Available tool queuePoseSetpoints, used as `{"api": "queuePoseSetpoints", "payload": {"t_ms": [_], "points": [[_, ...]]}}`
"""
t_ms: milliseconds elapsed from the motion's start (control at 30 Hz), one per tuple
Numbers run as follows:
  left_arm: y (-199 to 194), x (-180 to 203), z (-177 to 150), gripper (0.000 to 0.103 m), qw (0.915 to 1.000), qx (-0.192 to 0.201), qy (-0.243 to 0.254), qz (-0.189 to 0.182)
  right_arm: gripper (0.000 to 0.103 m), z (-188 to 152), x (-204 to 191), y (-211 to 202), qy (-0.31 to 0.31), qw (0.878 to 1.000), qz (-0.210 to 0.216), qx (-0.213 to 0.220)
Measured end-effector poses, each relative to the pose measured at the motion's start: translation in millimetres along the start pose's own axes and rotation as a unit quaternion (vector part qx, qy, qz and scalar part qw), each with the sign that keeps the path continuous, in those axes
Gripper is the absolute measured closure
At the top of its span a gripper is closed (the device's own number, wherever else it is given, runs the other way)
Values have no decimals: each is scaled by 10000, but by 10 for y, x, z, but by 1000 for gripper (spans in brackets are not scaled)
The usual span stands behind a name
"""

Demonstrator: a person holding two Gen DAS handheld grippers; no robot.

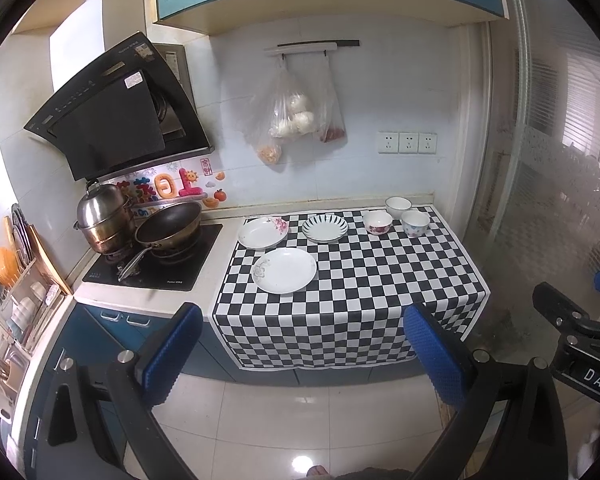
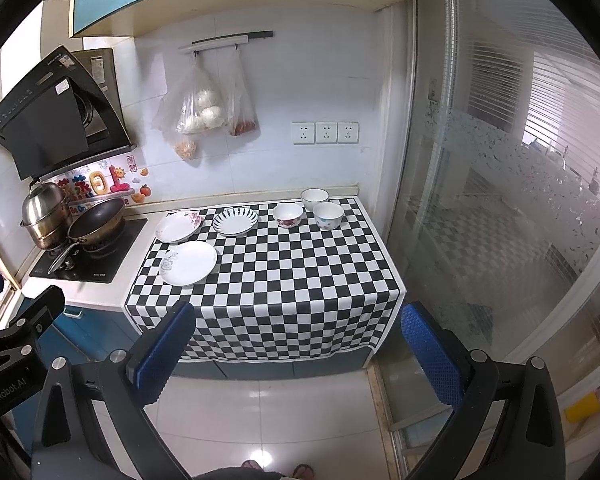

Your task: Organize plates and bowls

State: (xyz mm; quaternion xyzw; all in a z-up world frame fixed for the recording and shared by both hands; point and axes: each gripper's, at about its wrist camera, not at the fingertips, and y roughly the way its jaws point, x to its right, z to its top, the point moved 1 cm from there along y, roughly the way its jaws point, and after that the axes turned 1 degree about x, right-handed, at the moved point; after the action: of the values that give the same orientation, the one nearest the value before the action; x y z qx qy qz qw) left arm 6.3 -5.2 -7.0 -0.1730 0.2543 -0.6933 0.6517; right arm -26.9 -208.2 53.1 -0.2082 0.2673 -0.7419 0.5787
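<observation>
Three plates lie on the checkered cloth (image 1: 380, 280): a large white plate (image 1: 284, 270) (image 2: 188, 263) in front, a flower-rimmed plate (image 1: 263, 233) (image 2: 178, 226) behind it, and a striped plate (image 1: 325, 228) (image 2: 235, 221) to its right. Three bowls stand at the back right: a red-flowered bowl (image 1: 377, 222) (image 2: 287, 215), a plain white bowl (image 1: 398, 207) (image 2: 314, 199) and a blue-patterned bowl (image 1: 415, 223) (image 2: 328, 216). My left gripper (image 1: 300, 356) and right gripper (image 2: 296, 356) are both open and empty, held well back from the counter over the floor.
A stove (image 1: 156, 264) with a wok (image 1: 168, 224) and a steel steamer pot (image 1: 102, 216) sits left of the cloth. A dish rack (image 1: 16, 304) stands far left. Plastic bags (image 1: 296, 112) hang on the wall. A glass sliding door (image 2: 500, 200) bounds the right side.
</observation>
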Motion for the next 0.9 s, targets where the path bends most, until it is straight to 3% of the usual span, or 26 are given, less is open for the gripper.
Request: {"api": "queuePoseSetpoints", "payload": {"t_ms": [600, 900], "points": [[3, -11, -4, 0, 10000, 24, -32, 42, 0, 27, -27, -15, -13, 9999, 20, 99], [475, -21, 73, 0, 9972, 114, -155, 726, 0, 98, 77, 470, 125, 9993, 353, 1]]}}
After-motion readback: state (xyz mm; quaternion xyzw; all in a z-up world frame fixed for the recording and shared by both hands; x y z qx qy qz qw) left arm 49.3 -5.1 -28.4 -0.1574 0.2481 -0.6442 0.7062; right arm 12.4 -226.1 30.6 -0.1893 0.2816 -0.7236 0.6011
